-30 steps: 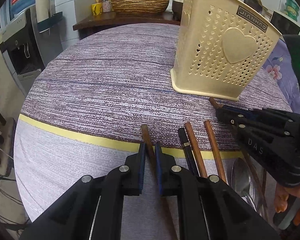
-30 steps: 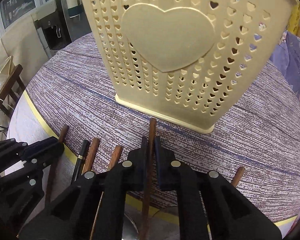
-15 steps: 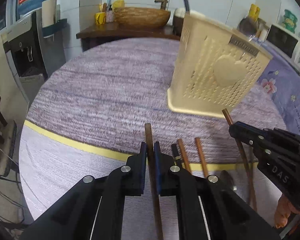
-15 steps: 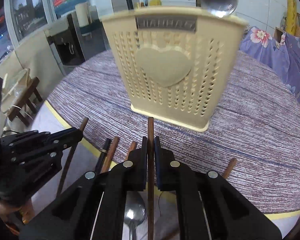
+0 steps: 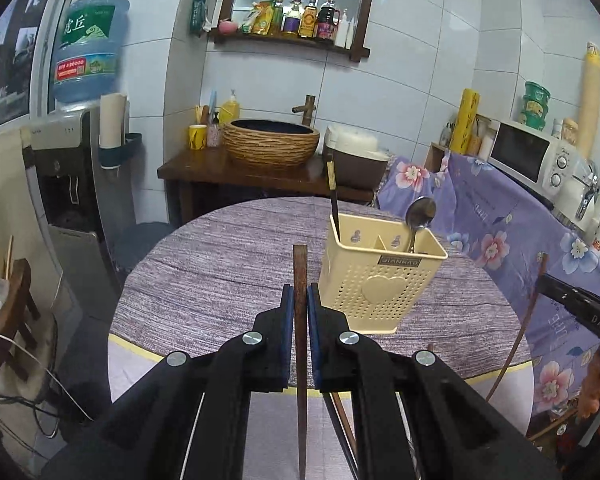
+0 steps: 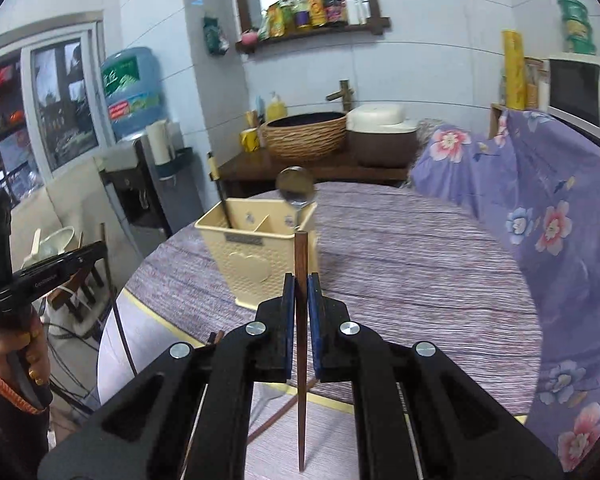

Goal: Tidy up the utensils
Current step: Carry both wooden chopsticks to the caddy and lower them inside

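Note:
A cream perforated utensil holder (image 5: 376,280) with a heart on its side stands on the round table and also shows in the right wrist view (image 6: 256,256). It holds a spoon (image 5: 418,216) and a dark chopstick (image 5: 334,204). My left gripper (image 5: 300,312) is shut on a brown chopstick (image 5: 300,272), raised above the table on the near side of the holder. My right gripper (image 6: 300,300) is shut on another brown chopstick (image 6: 301,256), also raised in front of the holder. Loose chopsticks (image 6: 280,412) lie on the table below.
The round table (image 5: 220,280) has a purple striped cloth with a yellow band. A wooden counter with a woven basin (image 5: 270,144) stands behind it. A water dispenser (image 5: 76,184) is at the left, a flowered cloth (image 5: 500,240) and microwave (image 5: 536,156) at the right.
Both grippers have lifted well above the table, each carrying its chopstick. The holder now looks smaller and farther, and I see into its top.

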Tool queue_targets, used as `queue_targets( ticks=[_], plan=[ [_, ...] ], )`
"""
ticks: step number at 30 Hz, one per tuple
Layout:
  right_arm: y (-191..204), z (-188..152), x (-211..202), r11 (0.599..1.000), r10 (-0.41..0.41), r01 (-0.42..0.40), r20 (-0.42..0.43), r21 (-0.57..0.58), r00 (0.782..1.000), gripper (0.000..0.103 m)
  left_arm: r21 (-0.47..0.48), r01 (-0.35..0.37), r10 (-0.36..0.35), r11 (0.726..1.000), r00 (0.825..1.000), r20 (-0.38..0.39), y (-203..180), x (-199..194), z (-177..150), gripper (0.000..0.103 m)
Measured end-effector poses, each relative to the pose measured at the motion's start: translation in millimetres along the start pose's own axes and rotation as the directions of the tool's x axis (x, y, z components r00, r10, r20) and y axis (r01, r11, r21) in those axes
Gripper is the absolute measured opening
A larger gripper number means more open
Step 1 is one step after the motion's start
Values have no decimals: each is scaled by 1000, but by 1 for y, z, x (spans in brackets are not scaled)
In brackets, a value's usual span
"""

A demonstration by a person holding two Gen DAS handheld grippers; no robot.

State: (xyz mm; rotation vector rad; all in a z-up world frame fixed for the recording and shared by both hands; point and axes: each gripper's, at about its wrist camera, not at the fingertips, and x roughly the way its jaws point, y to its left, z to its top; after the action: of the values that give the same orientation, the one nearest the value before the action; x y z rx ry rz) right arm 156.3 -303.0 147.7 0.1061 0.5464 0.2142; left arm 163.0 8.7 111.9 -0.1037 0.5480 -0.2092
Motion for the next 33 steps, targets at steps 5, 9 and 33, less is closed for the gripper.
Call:
queue_targets(
  ticks=[5,9,33],
  plan=[
    [-7,-2,-11,1000,-20,20,13,0,1000,7,7,-9,9,1000,1000,12,-3,-2,0,8],
    [-6,-5,-11,1000,-23,23,13,-7,1000,7,16,-11,11,1000,1000,18,-3,-2,-1,8],
    [69,183,-18,996,-24,51,346,-67,938,7,7,64,-63,998,959,276,-50,-29,174,8]
  ],
)
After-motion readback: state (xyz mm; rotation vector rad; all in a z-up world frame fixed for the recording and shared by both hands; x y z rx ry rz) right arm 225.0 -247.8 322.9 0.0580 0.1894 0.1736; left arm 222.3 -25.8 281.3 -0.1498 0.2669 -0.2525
